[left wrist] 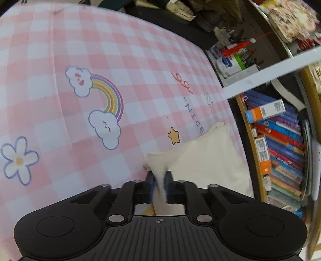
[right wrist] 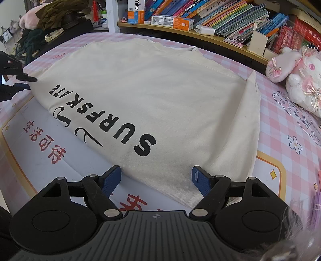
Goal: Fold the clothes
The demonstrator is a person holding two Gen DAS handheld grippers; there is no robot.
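A cream shirt (right wrist: 160, 90) printed "SURFSKATE" in black lies spread flat on the pink checked cloth (right wrist: 280, 124), its lettering upside down to me. My right gripper (right wrist: 156, 172) hovers open over the shirt's near edge, its blue pads (right wrist: 112, 178) wide apart and empty. In the left wrist view, my left gripper (left wrist: 159, 176) is shut on a bunched corner of the cream shirt (left wrist: 210, 156), which is lifted slightly. In the right wrist view, that left gripper (right wrist: 28, 82) shows at the shirt's far left corner.
A curved shelf of books (right wrist: 200, 14) runs along the table's far side, and the same books (left wrist: 280, 140) show in the left wrist view. A pink-and-white plush toy (right wrist: 301, 80) sits at right. Dark clothes (right wrist: 50, 20) pile up at back left. A white box (right wrist: 259, 42) stands on the shelf.
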